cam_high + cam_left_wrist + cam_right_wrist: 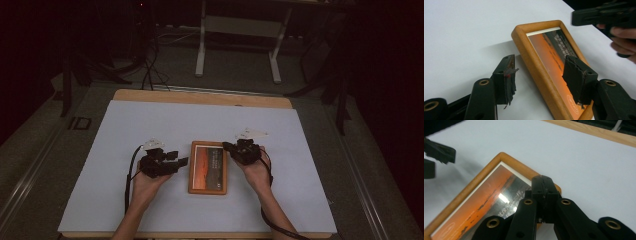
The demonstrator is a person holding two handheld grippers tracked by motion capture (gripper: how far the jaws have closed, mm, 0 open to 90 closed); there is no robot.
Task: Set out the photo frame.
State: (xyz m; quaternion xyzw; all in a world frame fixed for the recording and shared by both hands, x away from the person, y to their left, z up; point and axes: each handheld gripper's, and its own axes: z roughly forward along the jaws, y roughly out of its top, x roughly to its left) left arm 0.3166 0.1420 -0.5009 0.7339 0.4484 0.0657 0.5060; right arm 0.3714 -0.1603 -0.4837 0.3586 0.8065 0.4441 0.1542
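Between both tongs on the table (pixel 125 130), a picture frame (pixel 208 167) lies flat, long axis pointing away; left tongs (pixel 184 161) gape astride its near edge, right tongs (pixel 227 145) are closed at its far corner.

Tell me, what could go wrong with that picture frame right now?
The left gripper stands open astride the frame's long wooden edge, one pad over the glass; closing might scratch it or slip off. The right gripper, shut with nothing between its jaws, sits at a corner and might nudge the frame askew.

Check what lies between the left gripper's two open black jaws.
The near long side of the wooden picture frame lies between the left gripper jaws in the left gripper view, untouched.
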